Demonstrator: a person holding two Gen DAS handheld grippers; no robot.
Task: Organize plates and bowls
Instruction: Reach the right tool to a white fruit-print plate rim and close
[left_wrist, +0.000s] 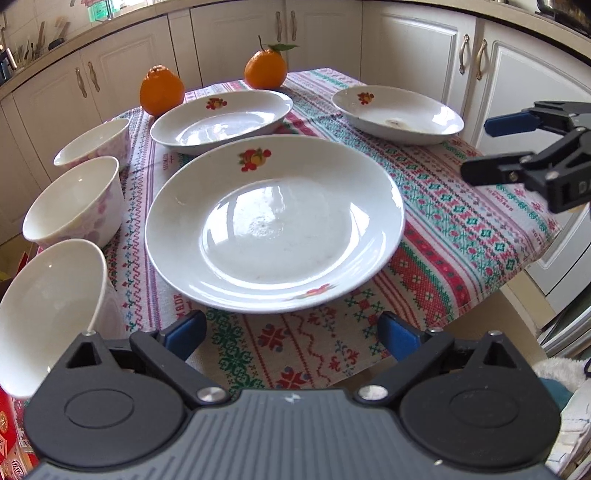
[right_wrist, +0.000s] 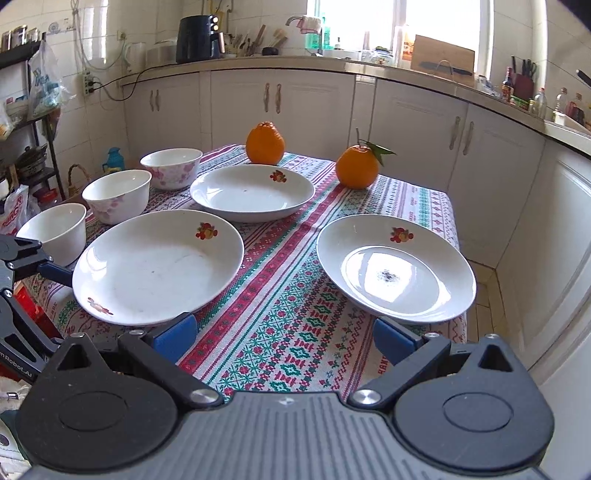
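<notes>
Left gripper (left_wrist: 291, 334): level, low over the near table edge, jaws spread wide, nothing between them; aimed at the near left plate (left_wrist: 274, 225), blue pads just short of its rim. Right gripper (right_wrist: 282, 338): same pose further right, jaws wide apart and empty, pointing between the near left plate and the right plate (right_wrist: 396, 268).

Layout, left to right: three bowls in a row along the left edge, near bowl (left_wrist: 48, 314), middle bowl (left_wrist: 75, 201), far bowl (left_wrist: 96, 144), each apart from the next. Far plate (left_wrist: 221, 122) sits just behind the near left plate. Right plate near the right table edge, dark speck at its centre. Two oranges at the far edge, one (left_wrist: 161, 90) near the far plate, one with a leaf (left_wrist: 266, 68). All on a patterned tablecloth (left_wrist: 443, 221). Path to the plates is unobstructed.
</notes>
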